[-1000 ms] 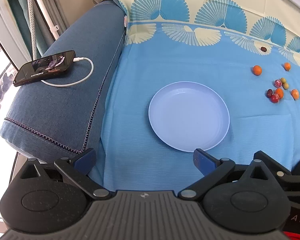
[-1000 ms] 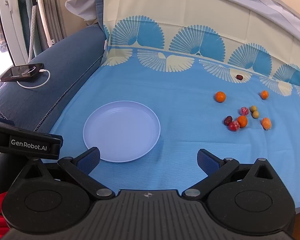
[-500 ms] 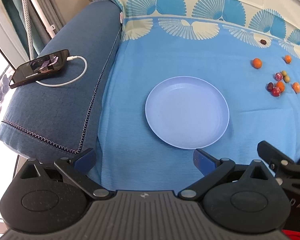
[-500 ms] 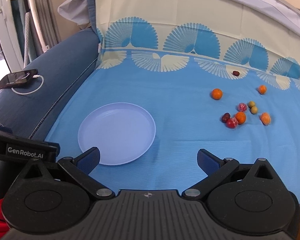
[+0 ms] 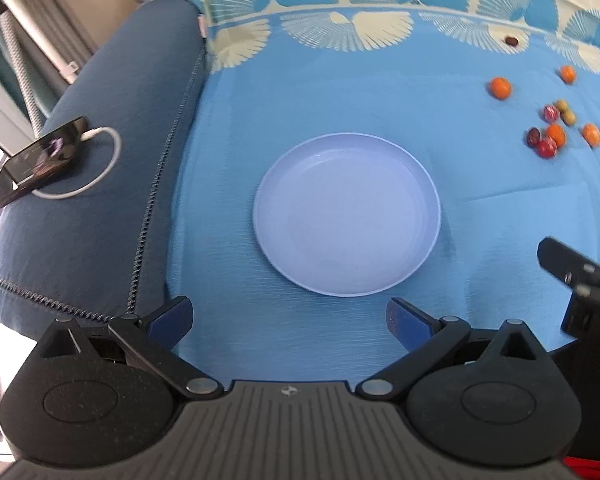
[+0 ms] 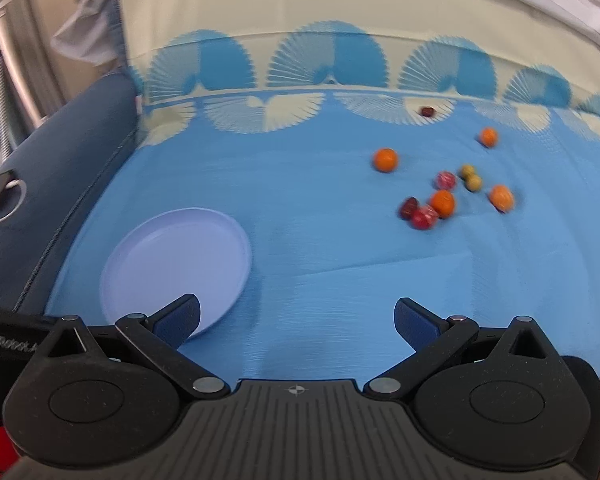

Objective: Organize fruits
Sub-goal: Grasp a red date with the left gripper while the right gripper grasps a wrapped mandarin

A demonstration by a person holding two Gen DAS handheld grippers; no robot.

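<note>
Item: approach step, as I judged it; my right tool (image 6: 296,316) and left tool (image 5: 288,316) both spread, empty; fruits (image 6: 440,200) scattered right of bare plate (image 5: 428,188) on the cloth; next, reach and pinch one.

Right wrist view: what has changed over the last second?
The right tongs have swung right and forward toward the fruits, which now look nearer; the plate slid to the lower left. Nothing grasped or released; both tongs open, fruits unmoved on the cloth, plate empty.
</note>
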